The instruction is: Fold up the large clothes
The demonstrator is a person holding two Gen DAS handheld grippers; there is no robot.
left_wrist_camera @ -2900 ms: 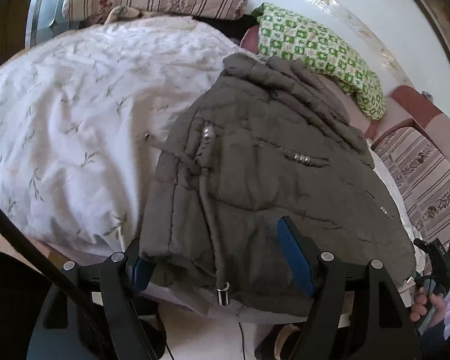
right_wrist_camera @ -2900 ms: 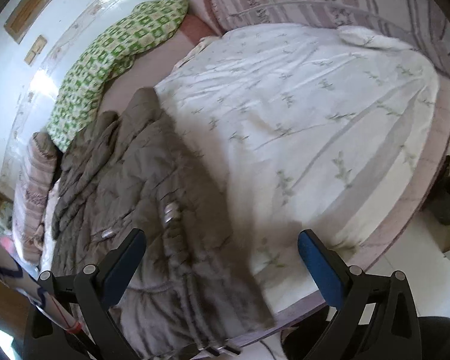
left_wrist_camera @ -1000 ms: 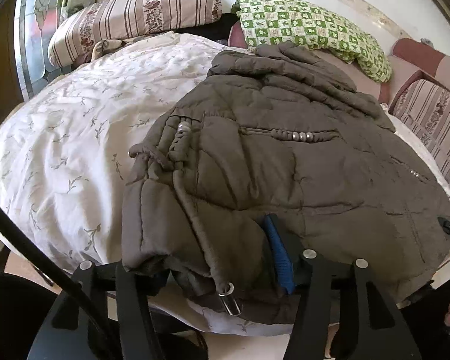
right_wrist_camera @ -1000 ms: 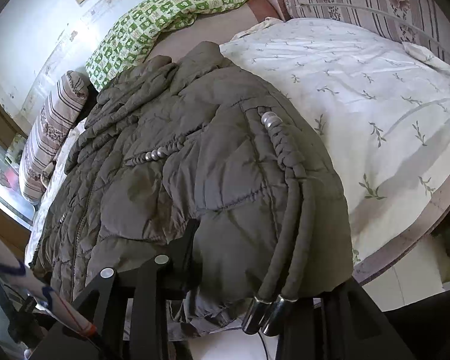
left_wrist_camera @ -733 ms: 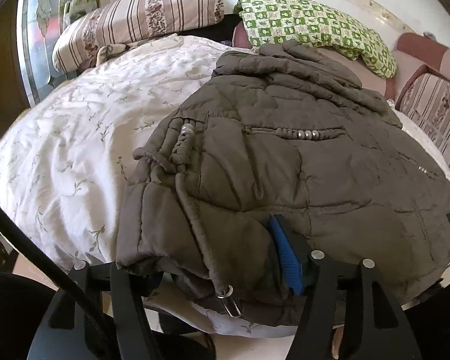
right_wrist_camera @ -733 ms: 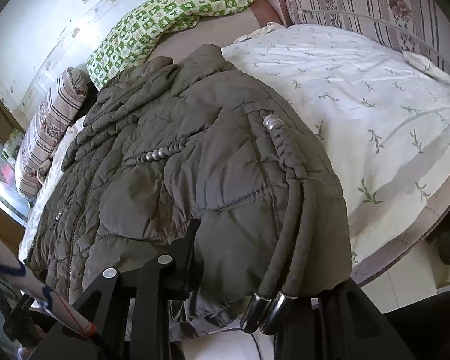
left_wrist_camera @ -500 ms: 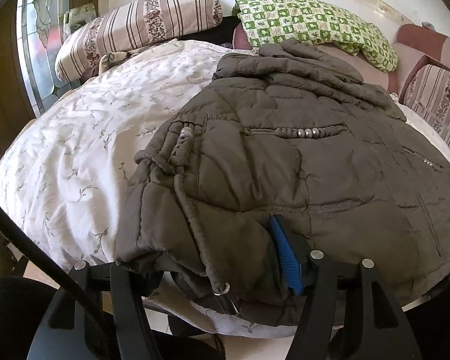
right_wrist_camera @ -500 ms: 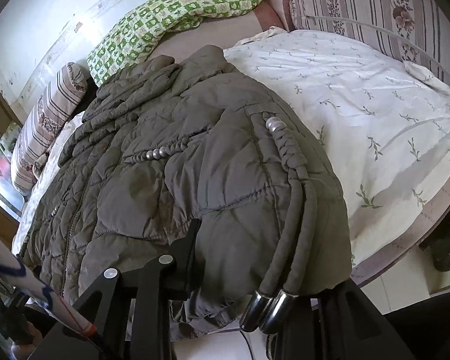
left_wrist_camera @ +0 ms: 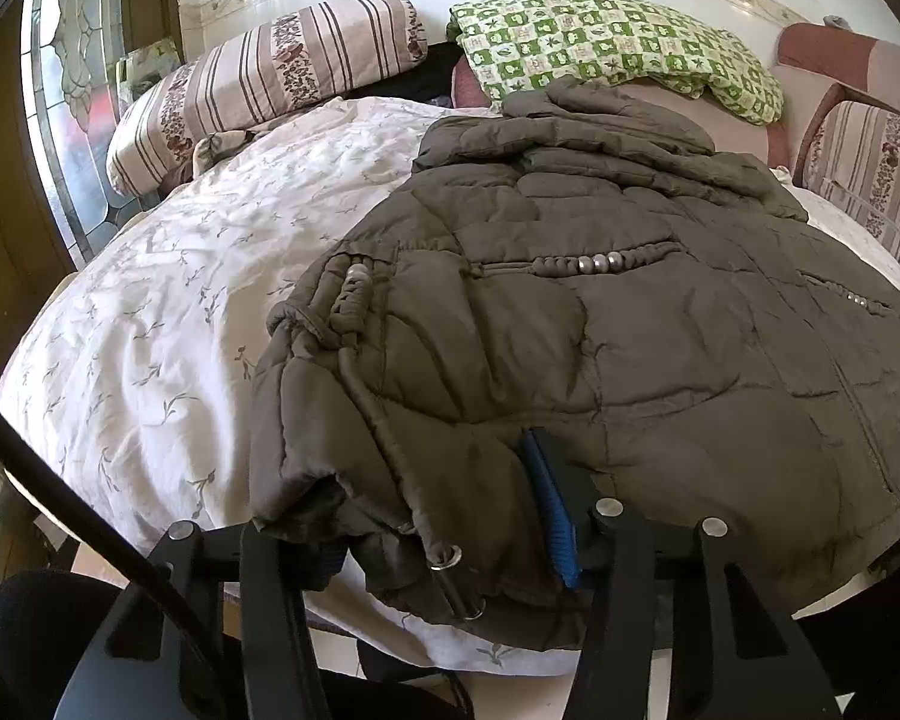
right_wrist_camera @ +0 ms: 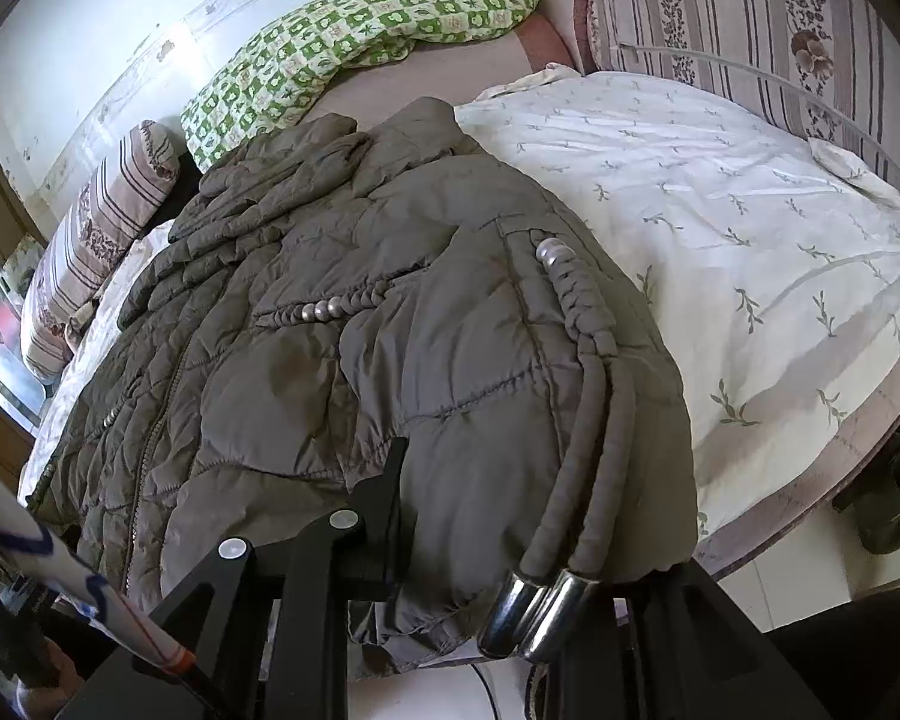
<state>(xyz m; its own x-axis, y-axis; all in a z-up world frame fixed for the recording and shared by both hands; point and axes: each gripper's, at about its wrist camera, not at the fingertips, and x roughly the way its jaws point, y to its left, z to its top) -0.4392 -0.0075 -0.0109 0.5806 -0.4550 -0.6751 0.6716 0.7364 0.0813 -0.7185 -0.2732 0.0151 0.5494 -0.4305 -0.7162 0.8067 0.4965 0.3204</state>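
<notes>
A brown quilted jacket lay spread on the bed, its hem hanging over the bed's near edge. Left of the jacket the white leaf-print quilt lay bare, and a striped pillow sat beyond it. A green checked blanket lay behind the jacket's hood. The left gripper had the jacket's left hem corner between its jaws, which were closing on the bunched fabric. The right gripper held the other hem corner, its jaws narrowing on the padding, with two metal-tipped drawcords dangling beside it.
</notes>
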